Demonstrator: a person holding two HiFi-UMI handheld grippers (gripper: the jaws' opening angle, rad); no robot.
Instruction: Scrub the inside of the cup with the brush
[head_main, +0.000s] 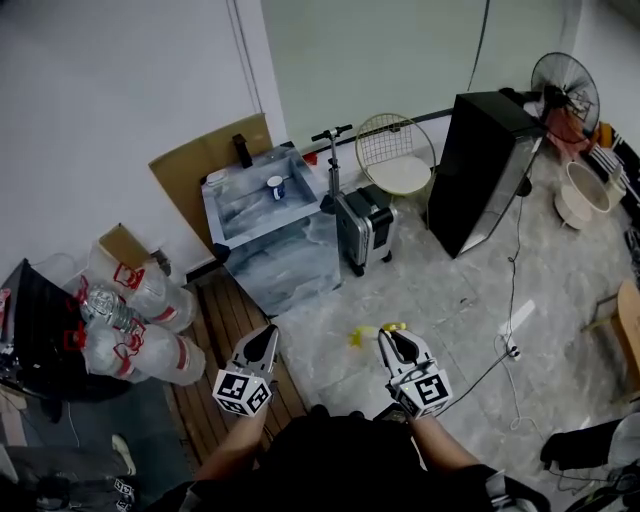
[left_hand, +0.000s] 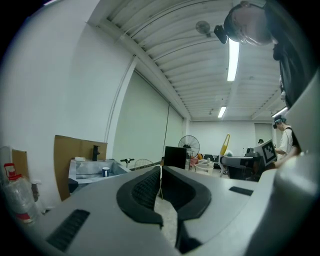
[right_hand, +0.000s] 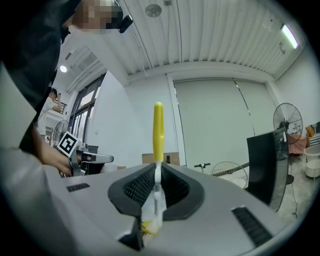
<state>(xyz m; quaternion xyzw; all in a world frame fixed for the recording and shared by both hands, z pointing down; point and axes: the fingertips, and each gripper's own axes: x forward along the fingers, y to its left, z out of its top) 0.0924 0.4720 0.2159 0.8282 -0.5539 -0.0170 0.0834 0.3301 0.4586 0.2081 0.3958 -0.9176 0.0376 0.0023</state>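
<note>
Head view | left gripper (head_main: 268, 332): jaws pressed together, nothing between them | right gripper (head_main: 386, 336): pinching yellow brush (head_main: 362, 336), handle rising past jaw tips in right gripper view | cup (head_main: 276, 186): standing upright in marbled sink (head_main: 300, 255) by wall, well apart from both grippers

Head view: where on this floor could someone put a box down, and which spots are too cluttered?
The widest bare floor lies between the suitcase, the black cabinet and the power strip. The wooden mat beside the sink unit is also free. Crowded: the water bottles at left, the fan and basins at far right.
</note>
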